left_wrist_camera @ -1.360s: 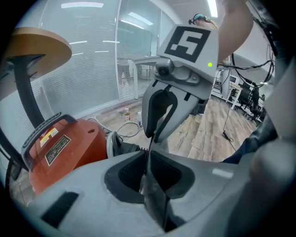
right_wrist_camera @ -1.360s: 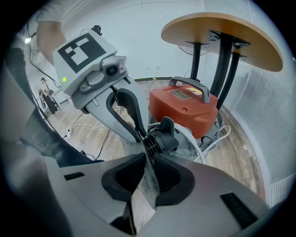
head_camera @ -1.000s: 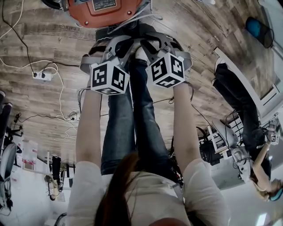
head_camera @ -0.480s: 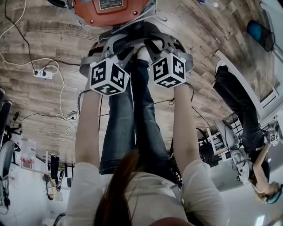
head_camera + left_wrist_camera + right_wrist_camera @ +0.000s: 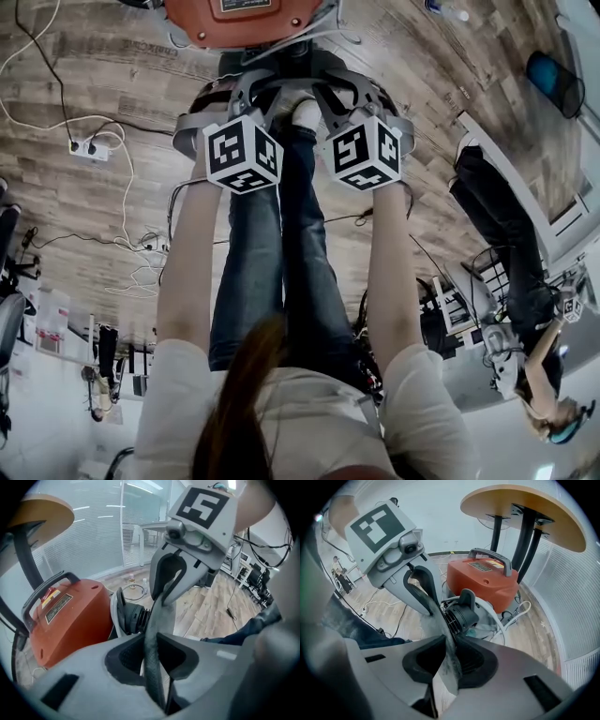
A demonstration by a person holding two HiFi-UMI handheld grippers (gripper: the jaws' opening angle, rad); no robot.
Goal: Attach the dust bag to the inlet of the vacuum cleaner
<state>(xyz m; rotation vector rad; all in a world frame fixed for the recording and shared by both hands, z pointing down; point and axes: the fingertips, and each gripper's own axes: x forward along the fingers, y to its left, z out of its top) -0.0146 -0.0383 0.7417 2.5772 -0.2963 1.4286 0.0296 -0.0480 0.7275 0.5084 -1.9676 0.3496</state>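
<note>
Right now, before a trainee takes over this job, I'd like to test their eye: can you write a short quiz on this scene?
1. True or false: the vacuum cleaner is blue.
2. What do the left claw and the right claw grip? A) a power cord B) the grey dust bag C) nothing
3. What rises behind the vacuum cleaner in the right gripper view?
Key: 1 false, it is orange-red. 2 B; both claws have just been closing and pinch it. 3 a round table.
</note>
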